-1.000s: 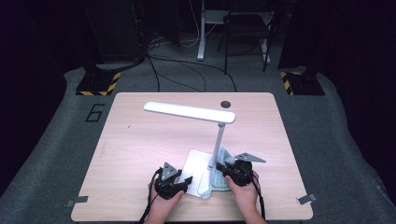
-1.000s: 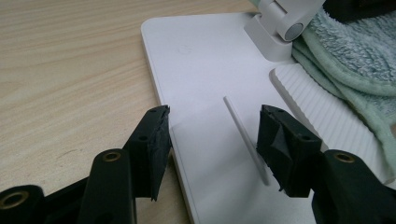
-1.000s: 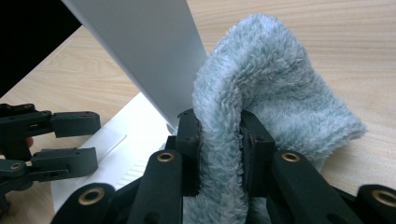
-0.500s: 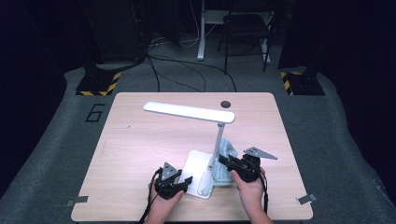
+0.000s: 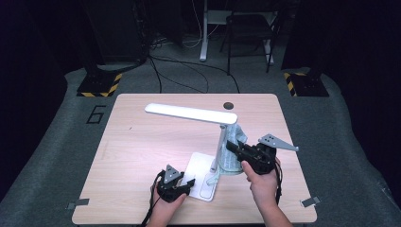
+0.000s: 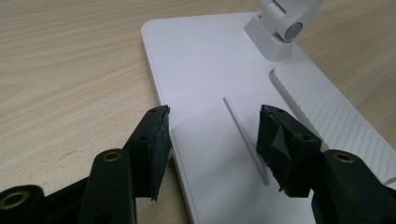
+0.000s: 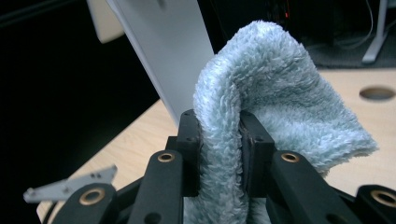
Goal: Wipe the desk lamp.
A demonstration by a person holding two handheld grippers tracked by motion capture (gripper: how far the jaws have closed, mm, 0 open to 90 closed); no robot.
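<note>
A white desk lamp stands on the table, its flat base (image 5: 201, 174) near the front edge and its long head (image 5: 190, 113) reaching left. My right gripper (image 5: 232, 145) is shut on a fluffy light-blue cloth (image 5: 232, 156) lifted beside the lamp's upright pole (image 5: 220, 144). In the right gripper view the cloth (image 7: 261, 107) bulges up between the jaws, with the pole (image 7: 161, 56) just behind it. My left gripper (image 5: 188, 183) rests open at the base's left edge. In the left gripper view its jaws straddle the base (image 6: 210, 79), with nothing held.
The wooden table (image 5: 137, 156) has a round cable hole (image 5: 229, 105) at the back. A chair (image 5: 248, 28), cables and yellow-black striped stands (image 5: 98, 85) sit on the floor behind it. Tape tabs mark the table's front corners (image 5: 77, 204).
My right gripper has lifted the cloth off the lamp base and carried it up and to the right, beside the pole. The left gripper has stayed put.
</note>
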